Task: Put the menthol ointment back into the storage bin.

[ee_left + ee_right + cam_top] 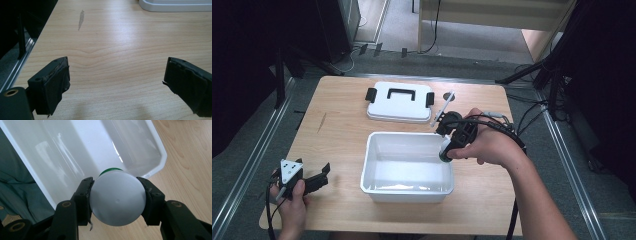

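Tub (377,175) at table (337,135) centre, toward near edge. Lid (399,102) behind tub, near far edge. Right gripper (445,150) with clamped jar (117,200) over tub's right rim. Left gripper (314,181) at near-left corner, left of tub.

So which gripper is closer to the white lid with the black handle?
Right. The right gripper, clamped on a white bottle over the tub's right edge, is just below and right of the lid. The left gripper sits far off at the table's near-left corner, jaws open.

Left gripper (117,82) jaws wide apart, wooden table (120,40), white lid (175,6)
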Motion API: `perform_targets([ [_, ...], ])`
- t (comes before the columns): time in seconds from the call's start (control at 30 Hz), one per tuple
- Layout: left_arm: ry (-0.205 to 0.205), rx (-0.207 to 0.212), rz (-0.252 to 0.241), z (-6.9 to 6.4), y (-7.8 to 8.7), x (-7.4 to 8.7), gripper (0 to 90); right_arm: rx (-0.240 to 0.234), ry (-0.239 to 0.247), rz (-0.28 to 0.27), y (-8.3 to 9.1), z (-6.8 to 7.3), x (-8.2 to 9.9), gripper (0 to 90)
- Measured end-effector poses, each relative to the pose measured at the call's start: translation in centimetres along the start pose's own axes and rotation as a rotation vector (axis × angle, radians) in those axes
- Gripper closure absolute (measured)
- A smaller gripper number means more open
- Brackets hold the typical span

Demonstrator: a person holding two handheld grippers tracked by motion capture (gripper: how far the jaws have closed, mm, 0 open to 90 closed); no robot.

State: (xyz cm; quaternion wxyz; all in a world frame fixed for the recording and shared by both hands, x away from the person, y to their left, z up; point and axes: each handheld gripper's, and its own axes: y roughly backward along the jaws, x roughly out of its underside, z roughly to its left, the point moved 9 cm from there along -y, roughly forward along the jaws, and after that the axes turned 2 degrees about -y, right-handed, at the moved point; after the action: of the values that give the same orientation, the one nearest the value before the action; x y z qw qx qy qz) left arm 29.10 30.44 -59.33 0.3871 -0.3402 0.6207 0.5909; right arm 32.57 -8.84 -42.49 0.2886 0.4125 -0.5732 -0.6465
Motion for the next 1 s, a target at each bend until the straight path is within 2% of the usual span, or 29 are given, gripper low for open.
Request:
perform_targets([
  [0.23, 0.001, 0.000, 0.002, 0.0, 0.0, 0.0, 7.3, -0.003, 0.028, -0.006, -1.3, 0.6, -0.9, 51.5],
  [0.43, 0.000, 0.001, 0.003, 0.0, 0.0, 0.0, 7.3, -0.021, 0.058, -0.009, -3.5, 1.0, -1.4, 51.5],
  [0.63, -0.002, 0.000, 0.002, 0.0, 0.0, 0.0, 7.3, -0.035, 0.063, 0.003, -5.1, 1.2, -1.2, 51.4],
  [0.77, -0.004, -0.002, 0.002, 0.0, -0.1, 0.0, 7.3, -0.045, 0.069, 0.014, -6.9, 1.4, -0.8, 51.4],
  [1.0, -0.007, -0.003, 0.001, -0.1, -0.1, 0.0, 7.3, -0.047, 0.069, 0.018, -8.6, 1.6, -0.6, 51.4],
])
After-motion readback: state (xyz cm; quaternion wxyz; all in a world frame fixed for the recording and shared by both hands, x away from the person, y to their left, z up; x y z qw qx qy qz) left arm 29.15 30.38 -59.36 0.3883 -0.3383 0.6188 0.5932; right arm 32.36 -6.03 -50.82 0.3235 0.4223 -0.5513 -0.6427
